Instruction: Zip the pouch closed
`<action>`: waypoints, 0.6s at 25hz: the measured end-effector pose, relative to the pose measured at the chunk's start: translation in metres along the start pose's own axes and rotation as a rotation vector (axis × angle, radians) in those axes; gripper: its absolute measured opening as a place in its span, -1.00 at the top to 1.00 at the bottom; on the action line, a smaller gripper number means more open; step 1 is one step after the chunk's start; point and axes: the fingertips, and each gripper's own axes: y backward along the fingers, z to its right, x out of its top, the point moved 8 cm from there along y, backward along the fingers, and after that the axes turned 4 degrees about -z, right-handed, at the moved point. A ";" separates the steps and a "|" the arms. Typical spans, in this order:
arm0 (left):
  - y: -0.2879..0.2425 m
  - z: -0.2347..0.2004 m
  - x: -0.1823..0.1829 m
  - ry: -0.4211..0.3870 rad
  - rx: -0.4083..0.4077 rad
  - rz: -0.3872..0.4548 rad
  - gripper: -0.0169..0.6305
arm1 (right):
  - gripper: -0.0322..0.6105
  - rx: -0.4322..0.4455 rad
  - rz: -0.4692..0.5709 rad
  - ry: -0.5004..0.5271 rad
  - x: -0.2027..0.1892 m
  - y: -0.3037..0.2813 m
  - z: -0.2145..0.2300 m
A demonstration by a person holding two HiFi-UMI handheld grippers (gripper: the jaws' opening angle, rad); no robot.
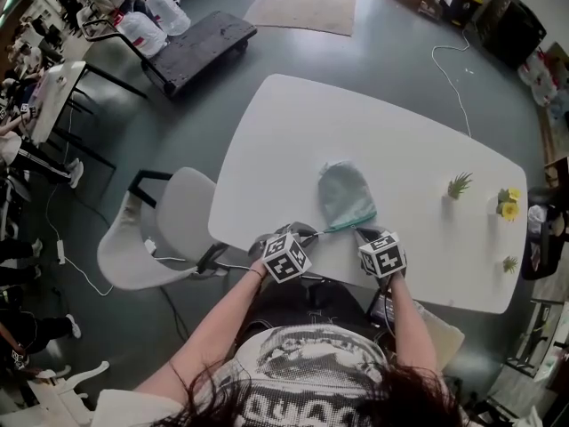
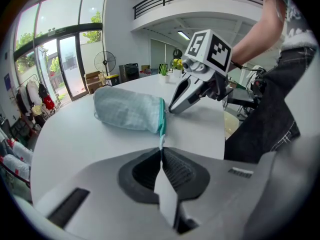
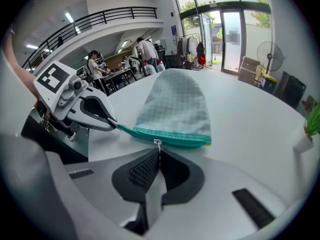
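Table (image 1: pixel 267 132): left gripper (image 2: pixel 161 151), right gripper (image 3: pixel 158 149) pinch pouch zipper (image 3: pixel 172 137).

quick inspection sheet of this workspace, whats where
surface: white table
job's things: teal pouch lying flat near the front edge, zipper pull partway along
clutter: small plant and yellow flowers at the table's right end
grippers: left gripper shut on the zipper tape end; right gripper shut on the zipper pull
cables: white cable on the floor
surroundings: chair, cart, water bottles
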 end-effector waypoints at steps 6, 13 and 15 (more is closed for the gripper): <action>0.000 -0.003 -0.001 0.005 0.005 -0.004 0.89 | 0.90 -0.019 0.004 -0.021 -0.001 0.004 0.012; -0.001 -0.006 -0.003 -0.001 0.014 -0.018 0.89 | 0.90 -0.036 -0.007 -0.037 -0.004 0.006 0.025; 0.000 -0.008 -0.005 0.001 0.016 -0.022 0.89 | 0.90 -0.044 -0.007 -0.045 -0.005 0.007 0.030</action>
